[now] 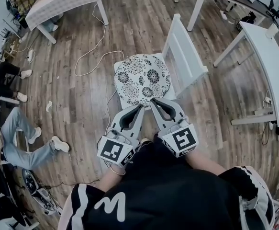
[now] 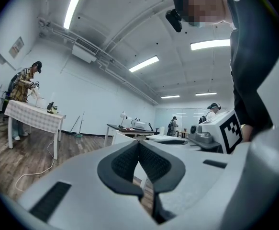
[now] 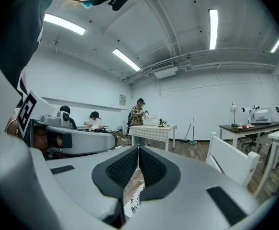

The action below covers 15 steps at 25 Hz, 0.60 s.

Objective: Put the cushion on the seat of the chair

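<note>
Your 2 grippers are both hanging clenched and empty. The left gripper (image 1: 140, 107) is showing its pads pressed tip to tip in its own view with nothing between them, and the right gripper (image 1: 152, 101) is doing the same. In the head view they are pointing up the frame from lower centre, with their tips lying over the near edge of the cushion (image 1: 142, 78). The right gripper view is showing the cushion below the jaws, apart from them.

The floral cushion is lying flat on the seat of the white chair (image 1: 186, 56) at frame centre, with the backrest standing to its right. To my eye, the placing is looking done.

Here is what you are risking:
- **Snagging the cushion:** if you are dipping or sweeping those tips while pulling away, they could catch the fabric and drag the cushion askew or off the front.
- **Overhang:** the seat is hidden under the cushion, so I cannot tell whether it is overhanging. If it is, a light nudge could tip it.
- **The cable:** a cable (image 1: 89, 51) is looping over the floor at the upper left of the chair, and a foot could be catching it.

No box, bin or tray is figuring here. Only the chair seat is bearing anything, and it is carrying 1 cushion.
</note>
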Motion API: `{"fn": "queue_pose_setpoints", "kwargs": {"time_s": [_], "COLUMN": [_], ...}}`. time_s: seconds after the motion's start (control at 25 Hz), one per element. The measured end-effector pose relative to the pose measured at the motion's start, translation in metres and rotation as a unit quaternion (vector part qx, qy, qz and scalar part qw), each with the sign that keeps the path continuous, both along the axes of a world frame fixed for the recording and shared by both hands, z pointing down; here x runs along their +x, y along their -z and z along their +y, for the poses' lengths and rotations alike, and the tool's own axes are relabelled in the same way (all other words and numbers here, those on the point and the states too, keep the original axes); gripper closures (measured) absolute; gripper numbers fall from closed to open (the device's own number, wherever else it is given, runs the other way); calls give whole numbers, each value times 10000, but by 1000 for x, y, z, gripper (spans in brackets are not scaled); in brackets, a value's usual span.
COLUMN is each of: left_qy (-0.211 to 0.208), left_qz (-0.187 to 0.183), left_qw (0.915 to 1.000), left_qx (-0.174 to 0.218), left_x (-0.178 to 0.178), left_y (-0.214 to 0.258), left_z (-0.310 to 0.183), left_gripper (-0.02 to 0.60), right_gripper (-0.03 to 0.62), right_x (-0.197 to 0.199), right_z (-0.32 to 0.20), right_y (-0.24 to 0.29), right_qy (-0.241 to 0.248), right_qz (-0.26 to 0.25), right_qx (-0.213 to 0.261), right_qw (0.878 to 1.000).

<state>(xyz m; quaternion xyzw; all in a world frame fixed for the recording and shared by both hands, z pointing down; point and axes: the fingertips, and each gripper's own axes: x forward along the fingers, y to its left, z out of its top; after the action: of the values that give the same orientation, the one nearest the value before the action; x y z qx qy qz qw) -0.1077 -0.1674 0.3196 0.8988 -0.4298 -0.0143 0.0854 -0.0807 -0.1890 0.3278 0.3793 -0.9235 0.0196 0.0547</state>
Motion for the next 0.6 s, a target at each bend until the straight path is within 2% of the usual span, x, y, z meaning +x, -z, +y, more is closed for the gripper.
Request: {"fn": "queue_pose_setpoints", "kwargs": {"time_s": [0.36, 0.6], "left_qy": [126, 251], "left_qz": [14, -32], "left_qw": [9999, 9996], "left_qx": [76, 121], "left_x": [-5, 10], "left_y": [9, 13], "left_z": [8, 26], "left_gripper": [578, 578], "right_gripper": [569, 569], "right_x": [3, 15], "right_z": [8, 30], "right_y": [10, 9], "right_qy": [80, 230], "right_qz": [-14, -36], "right_qx": [165, 141], "right_qw": [9998, 9996]}}
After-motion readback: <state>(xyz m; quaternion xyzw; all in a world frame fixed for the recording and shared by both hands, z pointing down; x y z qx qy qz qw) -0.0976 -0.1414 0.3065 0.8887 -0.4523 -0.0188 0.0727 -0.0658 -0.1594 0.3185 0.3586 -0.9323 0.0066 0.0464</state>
